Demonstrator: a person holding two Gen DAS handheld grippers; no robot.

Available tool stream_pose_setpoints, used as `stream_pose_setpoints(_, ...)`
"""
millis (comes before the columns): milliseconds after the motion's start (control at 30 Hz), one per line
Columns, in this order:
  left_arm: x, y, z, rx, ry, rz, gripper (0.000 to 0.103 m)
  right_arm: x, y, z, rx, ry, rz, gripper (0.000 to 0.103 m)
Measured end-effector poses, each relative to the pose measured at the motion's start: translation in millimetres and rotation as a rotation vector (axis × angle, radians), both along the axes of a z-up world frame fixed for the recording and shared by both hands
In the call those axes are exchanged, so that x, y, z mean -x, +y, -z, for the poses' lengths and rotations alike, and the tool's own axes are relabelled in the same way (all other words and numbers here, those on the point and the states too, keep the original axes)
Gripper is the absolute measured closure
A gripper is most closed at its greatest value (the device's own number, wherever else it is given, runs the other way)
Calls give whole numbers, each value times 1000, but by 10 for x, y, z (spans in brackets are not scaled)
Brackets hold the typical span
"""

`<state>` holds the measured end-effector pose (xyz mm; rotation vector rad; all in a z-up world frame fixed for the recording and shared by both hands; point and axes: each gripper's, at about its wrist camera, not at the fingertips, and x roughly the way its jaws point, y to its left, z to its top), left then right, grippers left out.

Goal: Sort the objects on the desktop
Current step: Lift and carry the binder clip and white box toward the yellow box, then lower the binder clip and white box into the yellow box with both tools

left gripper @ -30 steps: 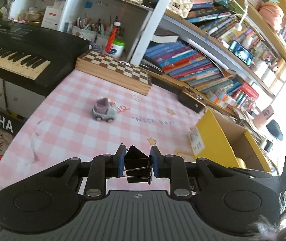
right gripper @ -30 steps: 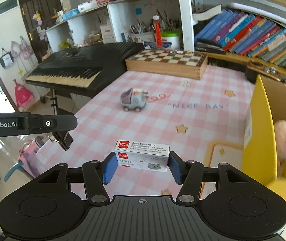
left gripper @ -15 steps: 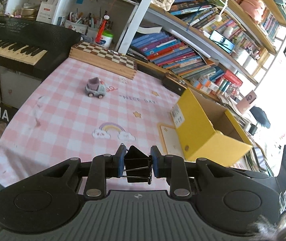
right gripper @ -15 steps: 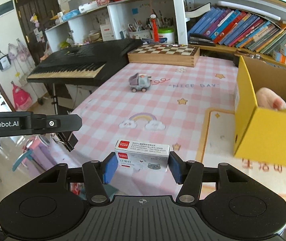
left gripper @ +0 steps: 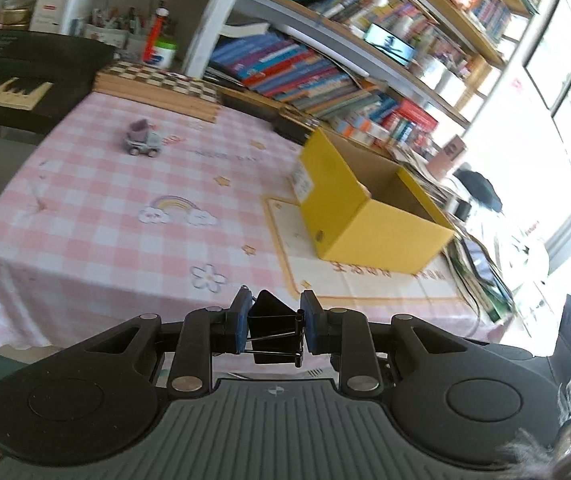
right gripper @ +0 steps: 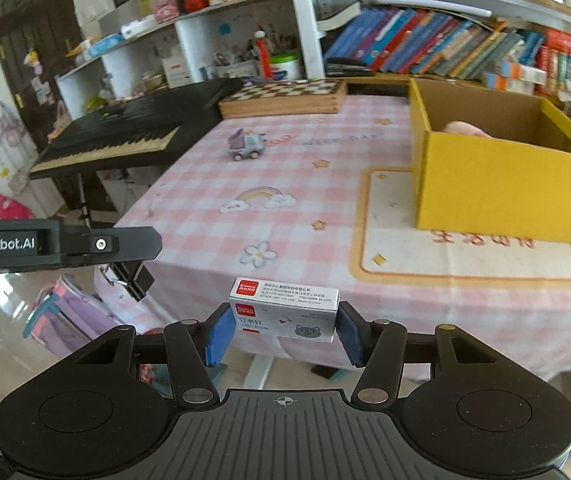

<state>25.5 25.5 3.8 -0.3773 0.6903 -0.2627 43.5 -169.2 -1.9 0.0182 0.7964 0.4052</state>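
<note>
Pink checked cloth [left gripper: 97, 184] is covering the table I am looking down on, with crowded bookshelves [left gripper: 325, 68] running behind it and a black keyboard [right gripper: 125, 136] standing off its far left corner. I am holding the left gripper [left gripper: 273, 322] clamped on a black binder clip [left gripper: 271, 320], blue pads pressing its sides, out over the near edge of the table. I am holding the right gripper [right gripper: 283, 330] clamped on a small white staple box [right gripper: 285, 308] with a red label, also at the near edge.

My right camera is showing what the left one is not: the left gripper from the side [right gripper: 125, 276], the clip hanging below its tip, and something pale pink [right gripper: 465, 130] peeking over the wall inside the yellow cardboard box [right gripper: 501, 196]. From the left camera I am seeing only bare brown walls in that box [left gripper: 369, 216]. Both views are catching the small grey toy truck [left gripper: 143, 144] standing on the cloth in front of the wooden chessboard [left gripper: 161, 84], well apart from the box.

I am finding the pink thing mostly hidden and cannot name it. Bright window glare is washing out the right side of my left view, and motion blur is softening the shelf items.
</note>
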Motion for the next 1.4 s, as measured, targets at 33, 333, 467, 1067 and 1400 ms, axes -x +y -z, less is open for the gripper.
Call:
stream_pose_setpoints(33,-1,-31,6,2,3,14,79,28,-32,3,3,5,12,48)
stream_pose_setpoints(333,-100,-435,105,34,43,173,79,236,-378,34,28,38,154,48)
stream_pose_setpoints(467,-166,-609,136,48,54,227,79,311,-546,48,41,51,221,48)
stream_pose_setpoints(1067,-477,-1473,150,29,60,437,79,365,-1283,89,49,78,439,48)
stream_pose_setpoints(1400,-748,-1764,150,24,77,430,79,87,-1599,83,48,75,440,48)
